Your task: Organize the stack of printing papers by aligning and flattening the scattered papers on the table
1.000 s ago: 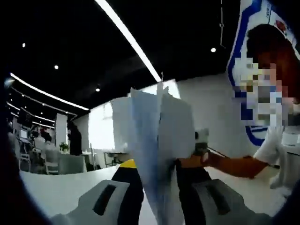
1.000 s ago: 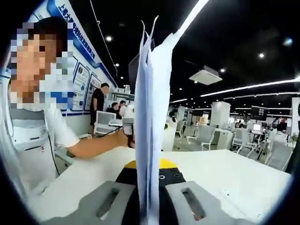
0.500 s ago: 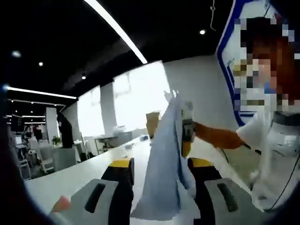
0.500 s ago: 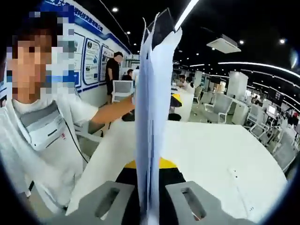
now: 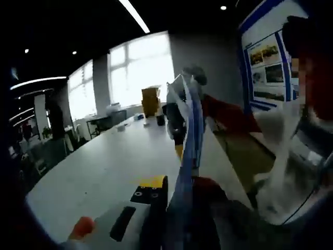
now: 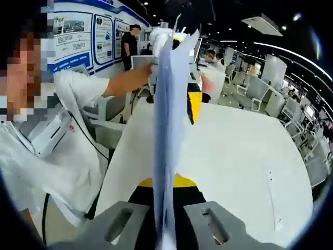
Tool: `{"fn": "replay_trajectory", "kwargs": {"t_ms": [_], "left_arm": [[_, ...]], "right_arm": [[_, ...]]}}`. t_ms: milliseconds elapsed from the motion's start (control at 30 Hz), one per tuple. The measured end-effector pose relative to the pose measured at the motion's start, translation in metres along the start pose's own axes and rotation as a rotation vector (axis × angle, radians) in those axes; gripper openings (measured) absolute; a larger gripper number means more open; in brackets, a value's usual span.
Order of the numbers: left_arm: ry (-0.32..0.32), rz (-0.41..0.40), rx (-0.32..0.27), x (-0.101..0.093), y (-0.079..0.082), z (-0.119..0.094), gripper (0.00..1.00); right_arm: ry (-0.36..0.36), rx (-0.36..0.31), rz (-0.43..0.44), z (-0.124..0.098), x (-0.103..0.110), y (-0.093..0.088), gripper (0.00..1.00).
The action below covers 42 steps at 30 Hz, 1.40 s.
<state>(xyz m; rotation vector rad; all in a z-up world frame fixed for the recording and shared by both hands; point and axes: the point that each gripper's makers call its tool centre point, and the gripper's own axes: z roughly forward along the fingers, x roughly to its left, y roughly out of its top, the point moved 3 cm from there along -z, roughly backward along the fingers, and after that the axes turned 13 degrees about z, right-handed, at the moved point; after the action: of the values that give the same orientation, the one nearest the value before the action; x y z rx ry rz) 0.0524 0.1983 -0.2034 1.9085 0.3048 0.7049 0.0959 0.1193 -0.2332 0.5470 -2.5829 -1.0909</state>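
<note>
A stack of white printing papers [image 6: 165,130] stands on edge above the white table [image 6: 239,156], and I see it edge-on. My right gripper [image 6: 165,206] is shut on its near end, one grey jaw on each side. At the far end the left gripper [image 6: 174,57], with a yellow part, holds the same stack. In the left gripper view the paper stack [image 5: 188,135] rises from between the jaws of my left gripper [image 5: 179,208], which is shut on it. The right gripper [image 5: 177,122] clamps the far end there. The sheet edges at the top are uneven.
A person in a white shirt [image 6: 57,156] stands close at the table's edge, an arm reaching to the far gripper. The table [image 5: 109,166] runs long toward windows, with a yellow box [image 5: 151,100] at its far end. Office chairs [image 6: 260,94] stand beyond.
Both views have tipped downward, so more tabletop and less ceiling shows. The paper stack stays clamped at both ends, its sheets now closer together.
</note>
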Motion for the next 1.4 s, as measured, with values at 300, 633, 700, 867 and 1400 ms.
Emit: {"fn": "replay_trajectory", "kwargs": {"t_ms": [300, 633, 700, 867, 1400], "left_arm": [[0.029, -0.007, -0.061, -0.007, 0.007, -0.003, 0.06], [0.11, -0.041, -0.103, 0.002, 0.016, -0.036, 0.06], [0.119, -0.036, -0.123, 0.002, 0.02, -0.043, 0.06], [0.144, -0.039, -0.199, 0.005, 0.041, -0.06, 0.06], [0.171, -0.053, -0.343, 0.015, 0.09, -0.073, 0.05]], "right_arm": [[-0.087, -0.232, -0.064, -0.019, -0.008, 0.002, 0.19], [-0.218, -0.713, 0.139, -0.065, -0.046, -0.037, 0.42], [-0.197, -0.793, 0.177, -0.066, -0.044, -0.05, 0.47], [-0.052, -0.988, 0.247, -0.053, -0.033, -0.061, 0.65], [0.251, -1.285, 0.264, 0.015, -0.021, -0.01, 0.75]]}}
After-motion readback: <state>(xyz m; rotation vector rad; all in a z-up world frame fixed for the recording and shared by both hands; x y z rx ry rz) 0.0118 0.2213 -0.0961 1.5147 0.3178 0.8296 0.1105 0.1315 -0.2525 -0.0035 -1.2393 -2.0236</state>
